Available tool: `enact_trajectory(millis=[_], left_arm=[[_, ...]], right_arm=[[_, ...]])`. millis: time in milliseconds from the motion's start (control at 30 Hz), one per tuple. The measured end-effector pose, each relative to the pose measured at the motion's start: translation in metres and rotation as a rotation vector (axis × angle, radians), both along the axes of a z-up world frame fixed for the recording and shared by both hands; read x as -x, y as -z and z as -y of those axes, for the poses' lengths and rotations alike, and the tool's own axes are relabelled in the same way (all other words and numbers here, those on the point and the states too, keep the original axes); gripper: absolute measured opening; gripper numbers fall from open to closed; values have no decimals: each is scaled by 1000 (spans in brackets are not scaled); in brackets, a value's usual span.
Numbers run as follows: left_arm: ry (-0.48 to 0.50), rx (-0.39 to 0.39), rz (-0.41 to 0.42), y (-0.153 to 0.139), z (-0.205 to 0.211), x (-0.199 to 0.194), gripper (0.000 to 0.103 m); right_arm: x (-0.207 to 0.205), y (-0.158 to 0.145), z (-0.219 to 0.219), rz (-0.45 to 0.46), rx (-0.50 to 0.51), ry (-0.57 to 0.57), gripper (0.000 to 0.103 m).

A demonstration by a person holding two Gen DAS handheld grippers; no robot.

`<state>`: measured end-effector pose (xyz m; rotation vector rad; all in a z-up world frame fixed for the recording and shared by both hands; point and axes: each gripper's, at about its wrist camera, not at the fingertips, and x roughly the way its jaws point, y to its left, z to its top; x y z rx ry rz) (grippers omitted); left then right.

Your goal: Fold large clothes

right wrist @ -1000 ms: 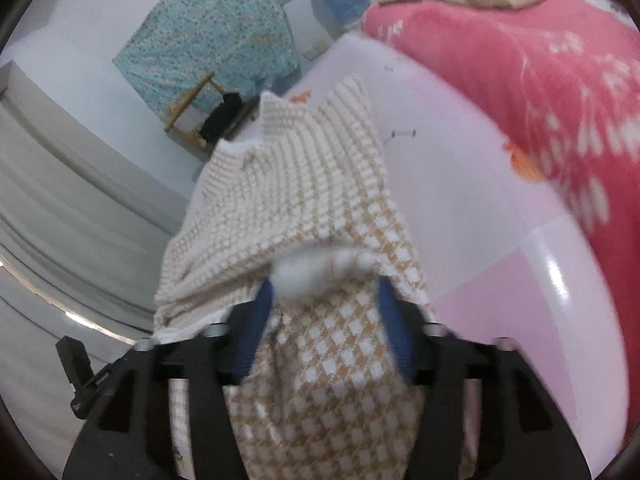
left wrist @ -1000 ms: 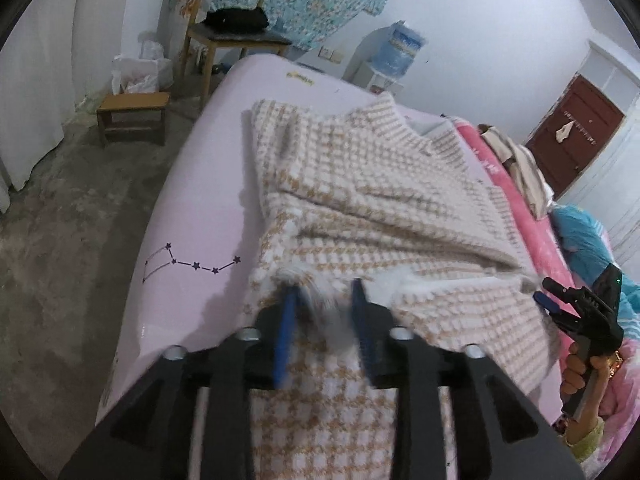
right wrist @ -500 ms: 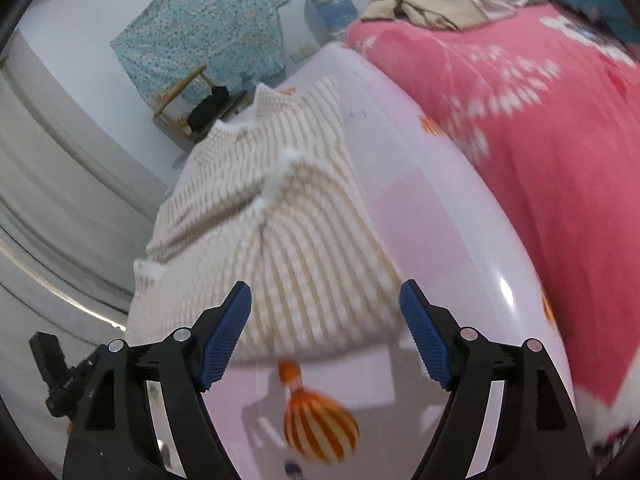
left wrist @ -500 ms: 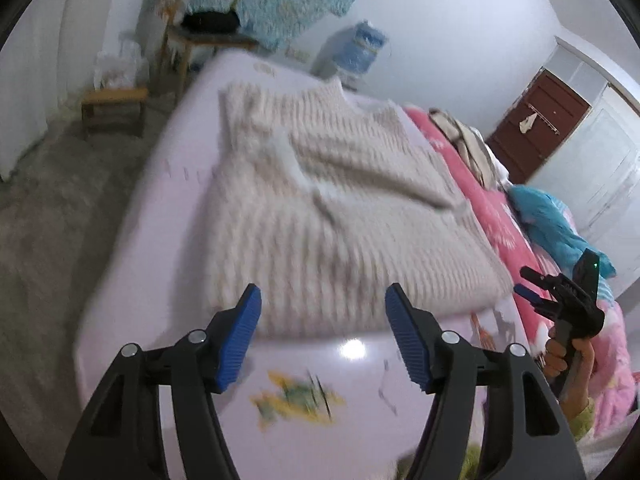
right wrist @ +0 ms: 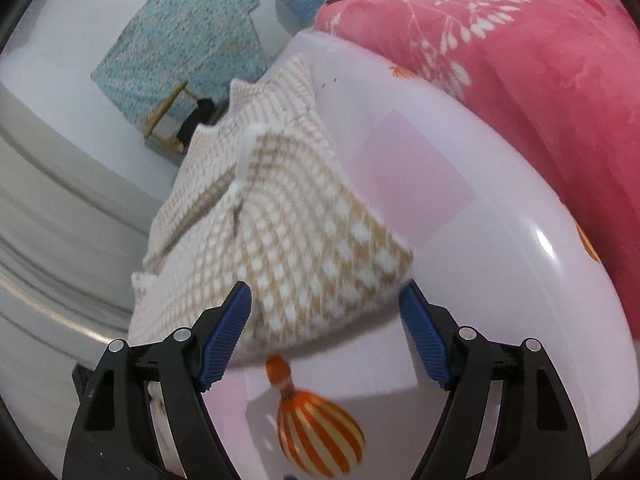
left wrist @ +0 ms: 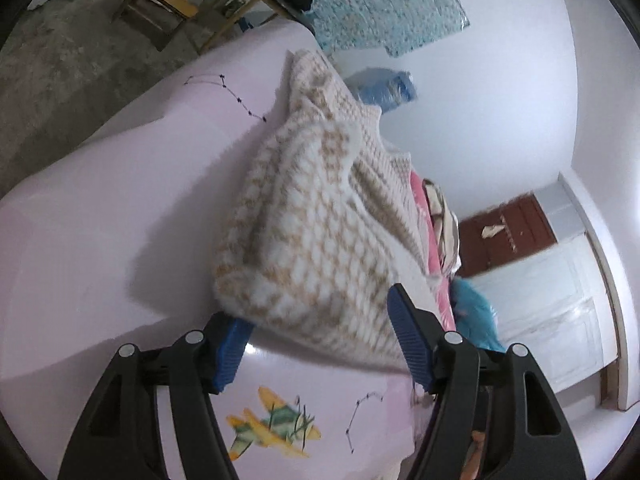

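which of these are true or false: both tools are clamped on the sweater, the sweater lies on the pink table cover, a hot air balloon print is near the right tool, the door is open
1. Both tools are clamped on the sweater. False: the left tool and right tool are open, pads off the sweater.
2. The sweater lies on the pink table cover. True.
3. A hot air balloon print lies near the right tool. True.
4. The brown door is open. False: it looks closed.
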<state>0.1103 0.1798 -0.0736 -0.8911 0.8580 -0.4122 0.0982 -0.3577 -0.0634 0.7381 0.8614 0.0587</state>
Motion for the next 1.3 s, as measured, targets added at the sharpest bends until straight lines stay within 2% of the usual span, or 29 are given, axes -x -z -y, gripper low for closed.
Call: enact_trajectory(millis=[100,167,200,267,333,433,467,533,667,833,900,967,1033,1067,1133,1167,1200,1233,1300], left_arm=[[-44,-9,6,-3,3,-4,62],[-62,-65,7,-7,8,-8,52],[-67,-121,6,-9,14,-11,48],[-66,-203,7,-10,21,-16,34],[-58,-334,29,-17,34,-19,26],[-41,-567,124,-37,57,-14,14],[-41,-643,172,-48,65,-9,11],[-44,-692,231,-61,70,-1,10],[-27,-707,325,-96,68,19,9],[12,-708,356,-121,50,49,9],[47,-719,330,-120,42,65,9],[76,-698,264,-110,34,72,12],[102,-648,157,-87,22,76,18],[113,-612,74,-71,14,74,21],[97,-550,-37,-51,-3,74,26],[74,-509,-60,-47,-14,76,32],[55,-492,-65,-48,-21,78,35],[28,-490,-59,-52,-28,79,37],[-50,-537,-22,-66,-42,88,40]], right_arm=[[-5,1,-1,26,14,52,68],[-10,1,-6,38,43,90,66],[-14,0,-11,45,82,105,62],[-20,-1,-17,44,148,113,53],[-29,-3,-26,32,251,97,35],[-31,-16,-38,52,363,46,15],[-27,-22,-39,67,384,48,13],[-16,-38,-38,121,382,67,10],[7,-75,-41,220,410,79,10],[44,-104,-45,283,439,44,10],[59,-104,-45,267,428,18,10],[67,-91,-41,216,405,-12,12],[68,-59,-33,99,344,-53,18],[67,-47,-28,50,319,-55,22],[69,-22,-11,-47,258,-38,34],[74,-18,-1,-56,238,-14,38],[77,-19,5,-51,223,-3,48],[80,-23,12,-39,220,11,55],[86,-36,18,-14,280,29,59]])
